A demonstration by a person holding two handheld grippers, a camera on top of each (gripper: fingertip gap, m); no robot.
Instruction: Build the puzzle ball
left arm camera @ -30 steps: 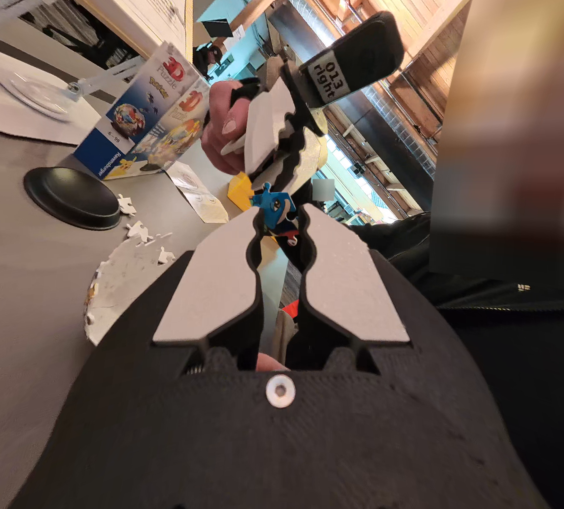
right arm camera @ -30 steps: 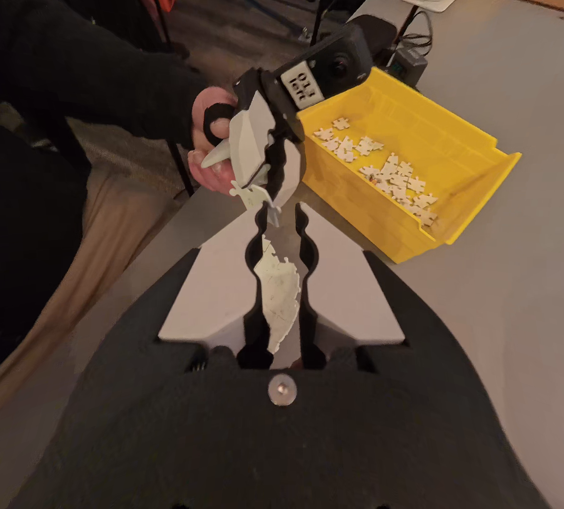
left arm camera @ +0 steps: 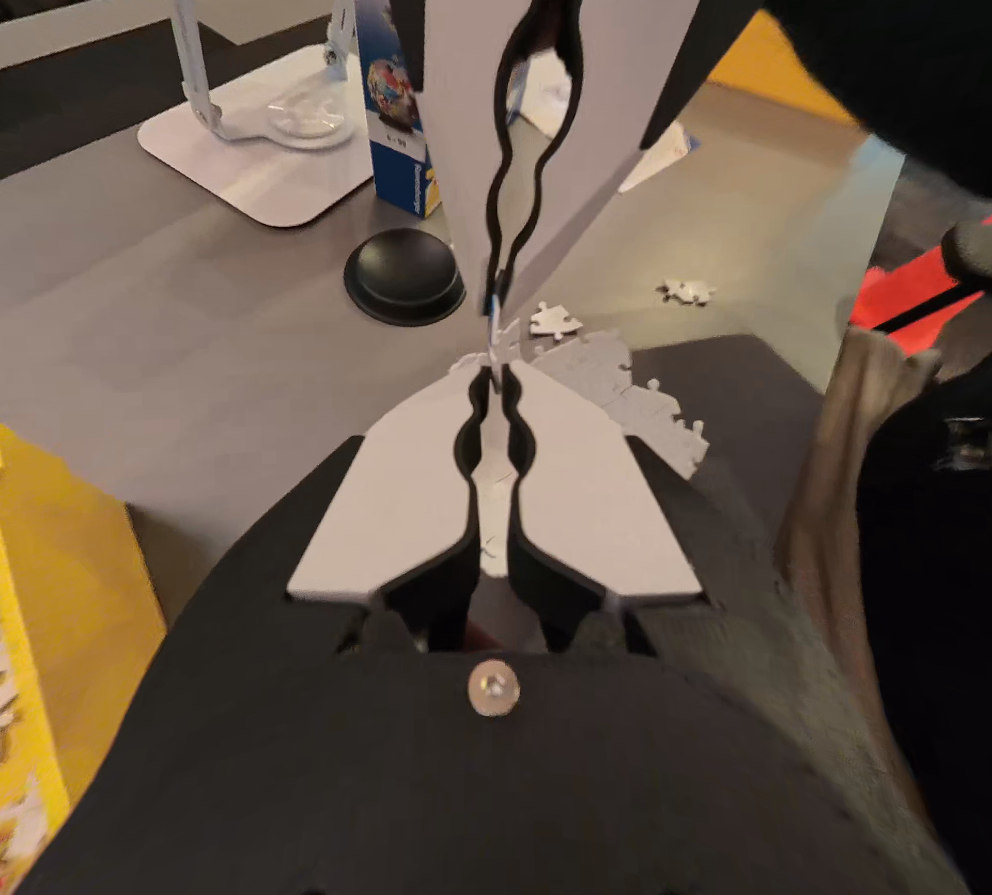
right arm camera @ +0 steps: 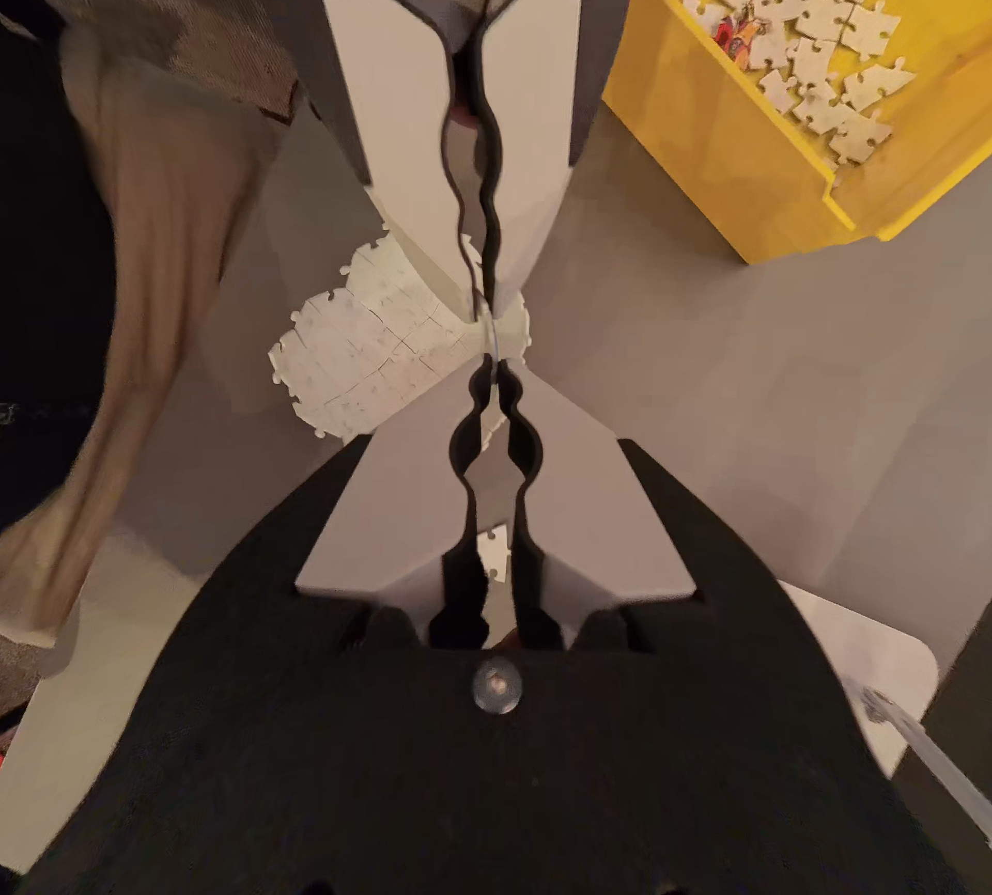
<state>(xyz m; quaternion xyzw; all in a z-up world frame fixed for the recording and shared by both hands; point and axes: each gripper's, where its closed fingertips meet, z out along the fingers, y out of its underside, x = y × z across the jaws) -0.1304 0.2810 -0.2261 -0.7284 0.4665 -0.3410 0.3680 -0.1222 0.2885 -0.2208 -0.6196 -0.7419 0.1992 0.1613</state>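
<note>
We see the left gripper [left arm camera: 494, 375] and the right gripper [right arm camera: 493, 365] meeting tip to tip above the grey table [left arm camera: 188, 332], each with jaws closed to a thin slit on the same edge-on puzzle piece [right arm camera: 495, 339]. The piece's long axis runs along the line joining the two sets of tips, so neither gripper is nearer; we judge that the coming move turns on which one lets go. Directly below lies the assembled shell section [right arm camera: 370, 354], white side up, with the yellow bin [right arm camera: 714, 161] of loose pieces well apart. A second ago the grippers were raised and tilted, the left holding a small blue piece, the right a larger white fragment; now both point down at the table.
</note>
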